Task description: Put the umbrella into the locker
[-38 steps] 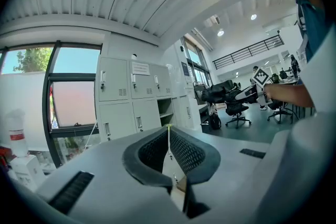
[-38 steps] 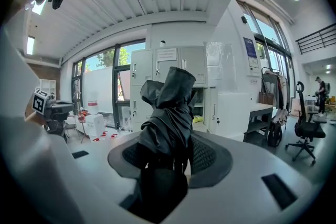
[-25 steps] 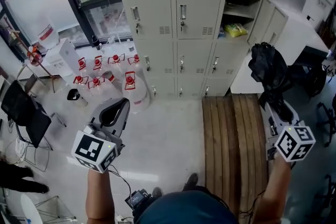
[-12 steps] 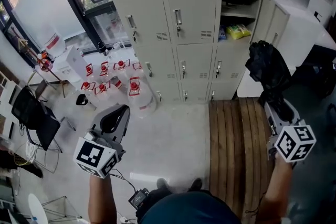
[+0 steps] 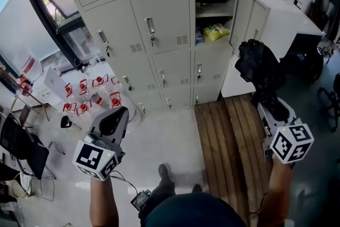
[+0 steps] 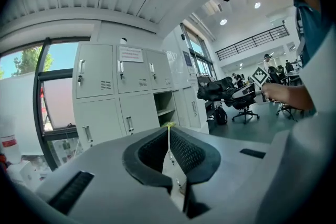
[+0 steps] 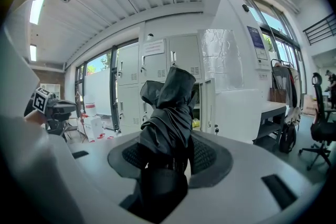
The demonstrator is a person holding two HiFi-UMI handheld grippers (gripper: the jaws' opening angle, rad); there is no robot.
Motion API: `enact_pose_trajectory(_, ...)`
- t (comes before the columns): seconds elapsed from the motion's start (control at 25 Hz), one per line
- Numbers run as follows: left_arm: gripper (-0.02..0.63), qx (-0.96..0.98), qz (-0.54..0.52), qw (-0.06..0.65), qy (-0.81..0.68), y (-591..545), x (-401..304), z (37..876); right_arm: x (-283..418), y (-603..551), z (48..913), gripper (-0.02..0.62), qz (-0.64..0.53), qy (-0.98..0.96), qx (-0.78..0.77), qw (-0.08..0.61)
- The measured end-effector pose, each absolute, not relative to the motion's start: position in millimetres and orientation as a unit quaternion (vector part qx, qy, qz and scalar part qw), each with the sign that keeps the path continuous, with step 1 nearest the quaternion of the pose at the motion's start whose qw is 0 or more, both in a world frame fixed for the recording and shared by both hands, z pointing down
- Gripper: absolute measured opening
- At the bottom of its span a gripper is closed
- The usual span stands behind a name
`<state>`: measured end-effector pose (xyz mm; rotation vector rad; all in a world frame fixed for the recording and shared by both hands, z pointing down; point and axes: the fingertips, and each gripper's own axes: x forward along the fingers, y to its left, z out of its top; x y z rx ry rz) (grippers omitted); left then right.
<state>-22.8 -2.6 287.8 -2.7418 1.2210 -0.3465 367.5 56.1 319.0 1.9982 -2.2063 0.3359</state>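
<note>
Head view: grey metal locker bank (image 5: 159, 18) fills top of frame. One compartment (image 5: 215, 0) at upper centre-right stands with its door (image 5: 249, 18) swung out; yellow packet (image 5: 217, 32) lies on its lower level. All other doors closed. Black folded fabric umbrella (image 5: 257, 64) sits right of centre, just in front of that door, outside the locker, clamped between right gripper (image 5: 268, 106) jaws, bundle sticking out past them. Left gripper (image 5: 112, 119), lower left, has jaws pressed together, nothing between them.
</note>
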Motion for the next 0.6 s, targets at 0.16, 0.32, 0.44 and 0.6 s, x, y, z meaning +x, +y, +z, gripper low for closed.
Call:
enact_pose_trajectory(0.16,0.028,-0.923,-0.096,0.064,0.367,-42.8,-12.8,279.9,360.8,51.3,311.2,0.204,0.118,-0.716,0.685,0.067)
enact_pose_trajectory(0.32,0.028,-0.937,-0.085,0.066,0.333,-81.4,-10.9,274.6,354.6,42.0,302.6,0.204,0.118,-0.689,0.713,0.062)
enact_pose_trajectory(0.44,0.028,-0.943,-0.078,0.066,0.318,-110.2,-16.5,271.3,346.4,30.4,298.8,0.204,0.119,-0.674,0.727,0.062)
enact_pose_trajectory(0.6,0.028,-0.949,-0.071,0.064,0.301,-144.0,-28.1,272.9,329.1,17.2,298.7,0.204,0.125,-0.661,0.737,0.063)
